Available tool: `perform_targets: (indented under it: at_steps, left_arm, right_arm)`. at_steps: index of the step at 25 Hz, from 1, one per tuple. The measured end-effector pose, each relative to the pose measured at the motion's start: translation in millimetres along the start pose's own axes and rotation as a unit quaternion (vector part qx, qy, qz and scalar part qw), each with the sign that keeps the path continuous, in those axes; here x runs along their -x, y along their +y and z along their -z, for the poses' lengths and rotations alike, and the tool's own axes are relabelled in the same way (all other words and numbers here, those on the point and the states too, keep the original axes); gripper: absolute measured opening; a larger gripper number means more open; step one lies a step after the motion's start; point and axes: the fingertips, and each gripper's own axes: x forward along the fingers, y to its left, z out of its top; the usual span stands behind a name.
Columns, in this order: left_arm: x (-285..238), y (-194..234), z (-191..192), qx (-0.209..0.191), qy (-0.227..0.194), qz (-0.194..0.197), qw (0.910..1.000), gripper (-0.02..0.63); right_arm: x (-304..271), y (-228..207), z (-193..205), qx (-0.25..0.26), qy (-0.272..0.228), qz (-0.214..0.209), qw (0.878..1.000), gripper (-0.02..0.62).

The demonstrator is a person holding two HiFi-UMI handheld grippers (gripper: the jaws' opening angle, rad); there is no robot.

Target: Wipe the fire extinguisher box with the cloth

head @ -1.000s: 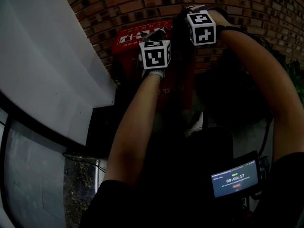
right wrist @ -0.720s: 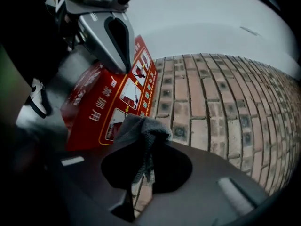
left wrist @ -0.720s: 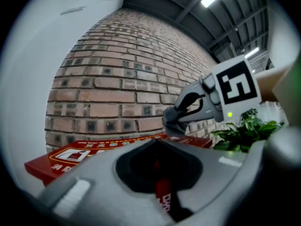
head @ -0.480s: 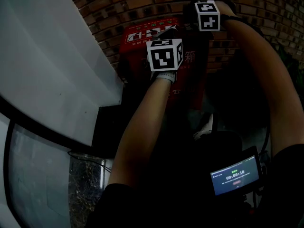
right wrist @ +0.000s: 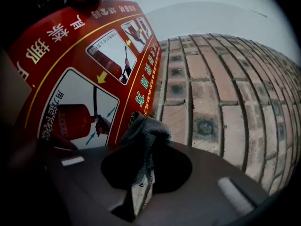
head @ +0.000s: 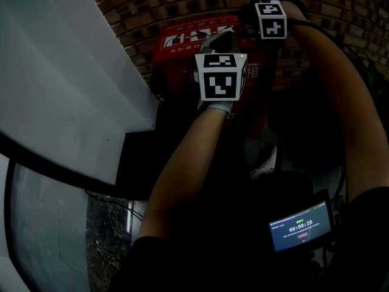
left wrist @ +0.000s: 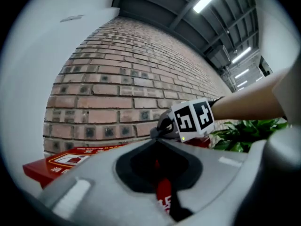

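Note:
The red fire extinguisher box [head: 182,41] stands against a brick wall. In the right gripper view its instruction label [right wrist: 70,79] fills the left side. My right gripper [right wrist: 141,140] is shut on a grey cloth [right wrist: 146,128], which is bunched at the jaw tips beside the box's edge, with the wall behind it. In the head view the right gripper [head: 252,10] is at the box's upper right corner. My left gripper [head: 217,44] hangs in front of the box's face, lower than the right. Its jaws [left wrist: 157,142] are shut with nothing between them, and the red box [left wrist: 61,161] shows below.
The brick wall [head: 182,5] runs behind the box. A large white panel [head: 61,72] slopes along the left. A dark cabinet [head: 137,163] sits below the box. A small timer screen [head: 301,227] glows at the lower right. A green plant [left wrist: 244,135] is to the right.
My left gripper has come down and a little right across the box's front, closer to the head camera. My right gripper has edged upward with the cloth in it.

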Motion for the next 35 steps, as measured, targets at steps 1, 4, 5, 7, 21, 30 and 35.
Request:
perform_targets:
  at_steps: [1, 4, 5, 7, 21, 30, 35]
  left_arm:
    - [-1.2, 0.9, -0.5, -0.005, -0.002, -0.002, 1.0, 0.0]
    - [-3.5, 3.9, -2.5, -0.019, -0.008, -0.011, 0.9997, 0.0]
    - [-3.2, 3.8, -2.0, -0.019, -0.008, -0.012, 0.9997, 0.0]
    - [-1.9, 1.8, 0.4, -0.014, -0.007, -0.013, 0.9998, 0.0]
    - [-5.4, 5.6, -3.8, -0.041, 0.002, -0.019, 0.999, 0.0]
    - [7.6, -4.3, -5.6, 0.043, -0.008, 0.06, 0.9972, 0.0]
    - [48.6, 8.3, 4.8, 0.024, -0.012, 0.027, 0.9993, 0.0]
  right_arm:
    - [0.8, -1.0, 0.9, -0.004, -0.004, -0.002, 1.0, 0.032]
    - [6.9, -2.5, 1.4, -0.005, -0.009, -0.01, 1.0, 0.032]
    - [9.3, -0.6, 0.7, -0.004, -0.011, -0.013, 1.0, 0.032]
    - [14.8, 6.8, -1.0, 0.0, -0.016, -0.023, 1.0, 0.031]
    - [91.8, 44.4, -24.5, 0.029, -0.06, -0.051, 0.996, 0.031]
    - [149.3, 75.1, -49.1, 0.047, -0.08, -0.089, 0.992, 0.032]
    - [169.5, 82.0, -88.8, 0.064, -0.097, -0.039, 0.992, 0.032]
